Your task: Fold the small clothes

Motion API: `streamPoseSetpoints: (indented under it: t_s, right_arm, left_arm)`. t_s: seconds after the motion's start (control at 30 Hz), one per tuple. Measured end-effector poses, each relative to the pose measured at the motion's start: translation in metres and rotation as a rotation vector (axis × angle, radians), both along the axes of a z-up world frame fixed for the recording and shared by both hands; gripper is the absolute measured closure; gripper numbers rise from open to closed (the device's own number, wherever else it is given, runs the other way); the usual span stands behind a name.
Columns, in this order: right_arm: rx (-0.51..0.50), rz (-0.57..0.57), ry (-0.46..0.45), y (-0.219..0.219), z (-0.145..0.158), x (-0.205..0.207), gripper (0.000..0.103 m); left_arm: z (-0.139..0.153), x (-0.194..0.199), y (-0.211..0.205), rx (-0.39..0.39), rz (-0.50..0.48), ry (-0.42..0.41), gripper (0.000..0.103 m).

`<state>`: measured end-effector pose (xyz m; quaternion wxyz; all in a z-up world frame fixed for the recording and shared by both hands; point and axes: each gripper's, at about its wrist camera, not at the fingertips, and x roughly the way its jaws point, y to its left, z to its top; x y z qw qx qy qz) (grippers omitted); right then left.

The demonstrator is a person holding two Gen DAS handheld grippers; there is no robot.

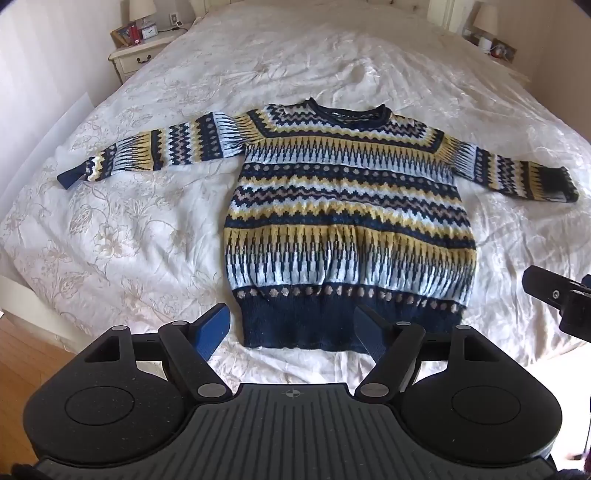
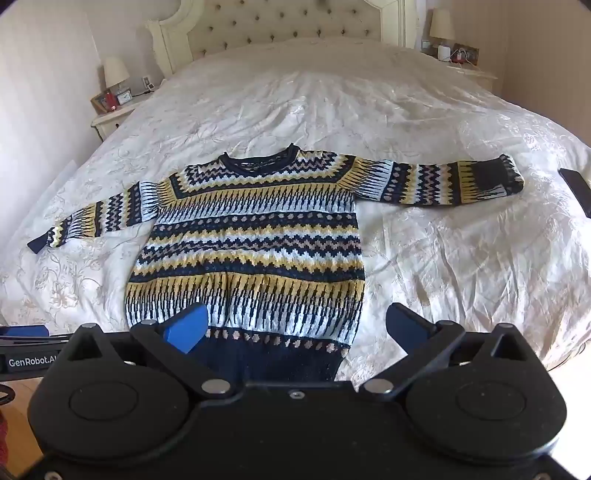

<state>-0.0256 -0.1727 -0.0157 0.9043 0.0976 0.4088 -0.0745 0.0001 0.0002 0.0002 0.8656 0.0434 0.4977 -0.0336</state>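
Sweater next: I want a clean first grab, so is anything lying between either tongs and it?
Nothing visible. The sweater lies flat on the bedspread, both sleeves spread. The left tongs and right tongs hang open near its navy hem.

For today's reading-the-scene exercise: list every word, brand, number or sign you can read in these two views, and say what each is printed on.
"GenRobot.AI": white lettering on the left gripper, last letters cut off by the right gripper.
Clock on the nightstand: dial too small to read.
Compass-like mark on the left gripper's body: a symbol, no text.
Sweater: pattern only, no readable label.
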Motion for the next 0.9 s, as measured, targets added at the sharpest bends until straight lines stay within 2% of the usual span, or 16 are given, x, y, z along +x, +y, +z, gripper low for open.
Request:
streamPoseSetpoints:
  t_s: [0.23,0.4,0.9]
  right_arm:
    - [0.013,-0.002,0.003,0.003,-0.001,0.0,0.001]
    - [0.018,-0.005,0.003,0.003,-0.005,0.003,0.001]
    - [0.04,0.015,0.002,0.003,-0.003,0.006,0.001]
  left_arm:
    - [0.0,-0.001,-0.001,0.008,-0.015,0.001,0.03]
    - [-0.01,-0.005,0.001,-0.003,-0.006,0.016,0.03]
    - [-0.007,-0.002,-0.001,-0.001,0.001,0.025,0.03]
